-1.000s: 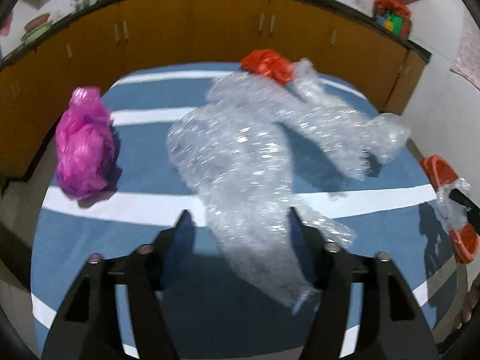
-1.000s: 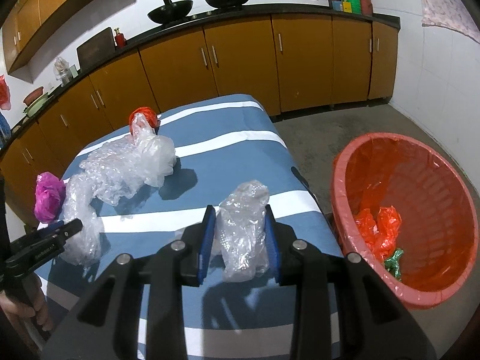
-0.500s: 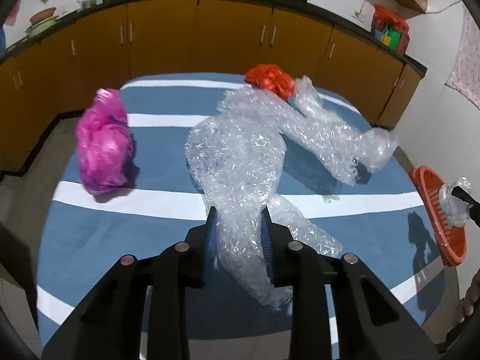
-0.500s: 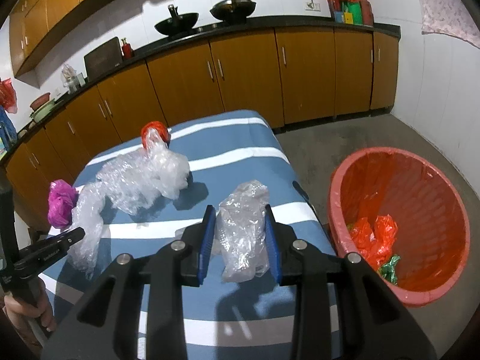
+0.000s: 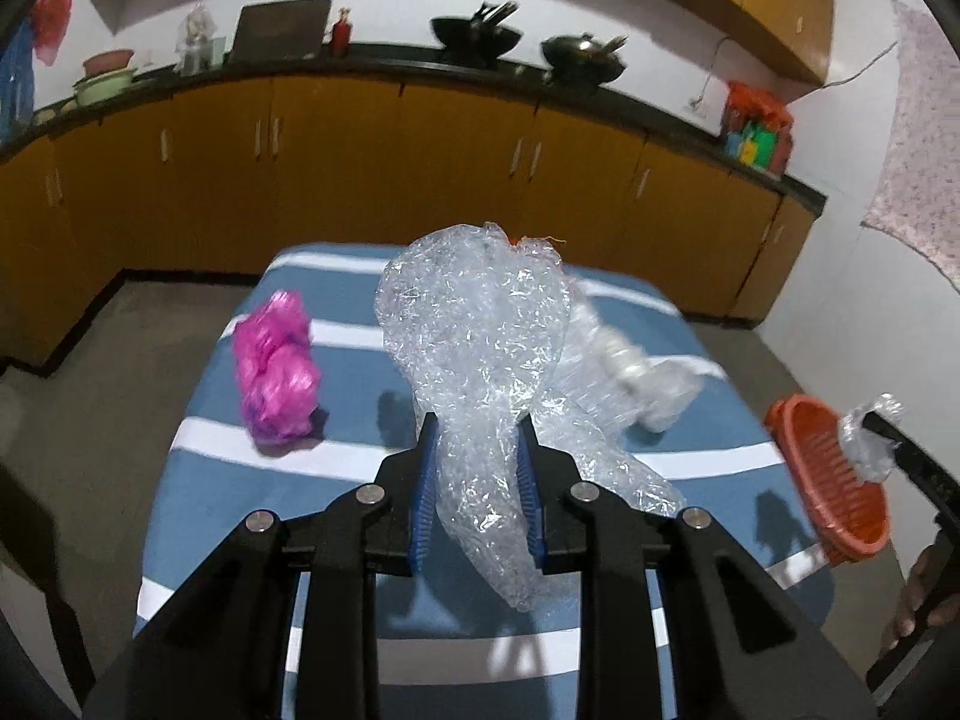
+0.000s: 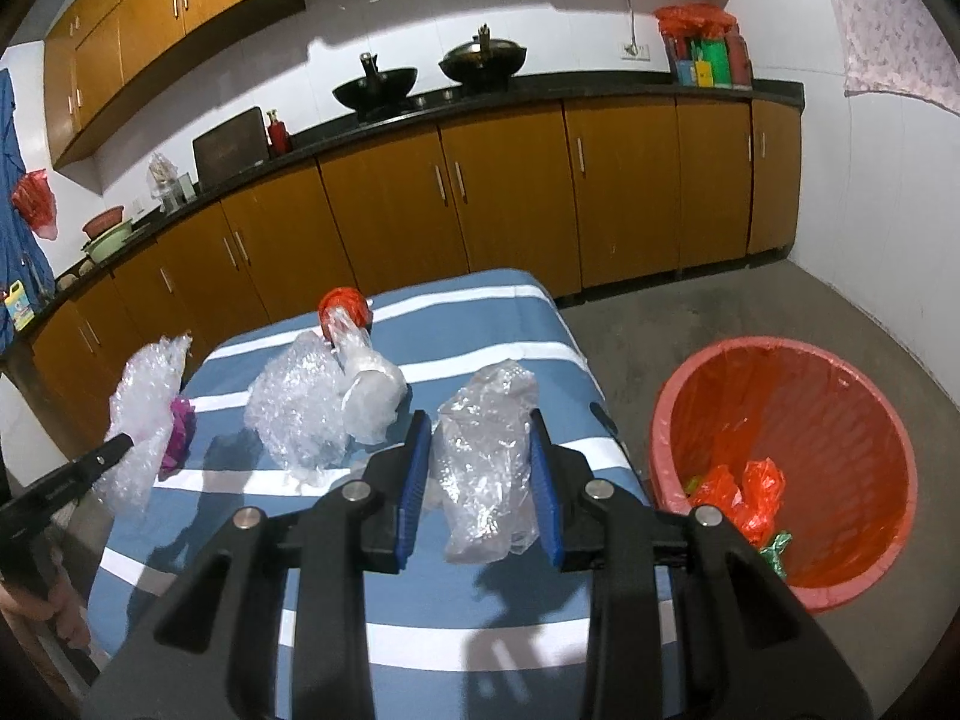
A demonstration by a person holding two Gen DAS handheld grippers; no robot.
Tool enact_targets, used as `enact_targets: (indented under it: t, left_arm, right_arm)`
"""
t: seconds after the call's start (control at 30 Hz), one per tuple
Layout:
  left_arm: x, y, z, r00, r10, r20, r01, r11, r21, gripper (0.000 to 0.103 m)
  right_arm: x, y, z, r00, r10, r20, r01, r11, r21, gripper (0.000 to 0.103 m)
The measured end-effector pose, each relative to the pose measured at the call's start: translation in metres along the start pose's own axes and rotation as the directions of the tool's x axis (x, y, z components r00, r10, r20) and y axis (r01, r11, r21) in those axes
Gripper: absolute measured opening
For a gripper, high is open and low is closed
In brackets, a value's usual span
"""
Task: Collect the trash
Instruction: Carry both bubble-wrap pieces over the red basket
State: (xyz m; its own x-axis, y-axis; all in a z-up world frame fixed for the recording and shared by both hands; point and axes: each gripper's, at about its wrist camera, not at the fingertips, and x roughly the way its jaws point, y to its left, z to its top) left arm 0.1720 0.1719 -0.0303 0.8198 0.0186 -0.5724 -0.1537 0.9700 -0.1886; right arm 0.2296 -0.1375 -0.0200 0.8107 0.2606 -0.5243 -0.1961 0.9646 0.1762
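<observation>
My left gripper [image 5: 477, 426] is closing on a long sheet of clear bubble wrap [image 5: 474, 324], its blue pads pressing the wrap, which is raised above the blue striped table [image 5: 240, 480]. The wrap's far end [image 6: 300, 402] trails down onto the table. My right gripper [image 6: 479, 417] is shut on a crumpled clear plastic bag [image 6: 486, 456], held over the table's right side. A red trash basket [image 6: 810, 396] stands on the floor to the right with red and green trash inside. A pink bag [image 5: 276, 366] and a red bag [image 6: 342, 306] lie on the table.
Orange kitchen cabinets [image 6: 510, 192] under a black counter run behind and left of the table. Woks [image 6: 375, 87] sit on the counter. Bare concrete floor [image 6: 690, 324] lies between table, basket and cabinets. A person's hand [image 6: 36, 606] holds the left gripper's handle.
The left jaws closed on the bubble wrap and lifted it off the table. Both grippers rose, the right one still holding its clear bag.
</observation>
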Motion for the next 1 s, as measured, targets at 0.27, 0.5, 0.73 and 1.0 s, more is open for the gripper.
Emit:
enact_targets:
  t: [0.27, 0.5, 0.73, 1.0]
  left_arm:
    - [-0.007, -0.051, 0.013, 0.993, -0.107, 0.052, 0.103, 0.992, 0.071, 0.025]
    - [0.001, -0.102, 0.013, 0.980, -0.195, 0.042, 0.188, 0.974, 0.129, 0.025]
    - [0.012, -0.148, 0.008, 0.963, -0.271, 0.012, 0.264, 0.947, 0.184, 0.025]
    - [0.025, -0.184, 0.002, 0.947, -0.319, -0.024, 0.316, 0.919, 0.235, 0.025]
  right_arm:
    - [-0.028, -0.018, 0.009, 0.995, -0.076, 0.067, 0.078, 0.997, -0.026, 0.032]
    - [-0.054, -0.054, 0.013, 0.980, -0.167, 0.112, 0.169, 0.986, -0.007, 0.032]
    - [-0.069, -0.093, 0.012, 0.962, -0.241, 0.126, 0.238, 0.970, 0.041, 0.032]
    - [-0.070, -0.125, 0.008, 0.949, -0.292, 0.119, 0.284, 0.956, 0.078, 0.031]
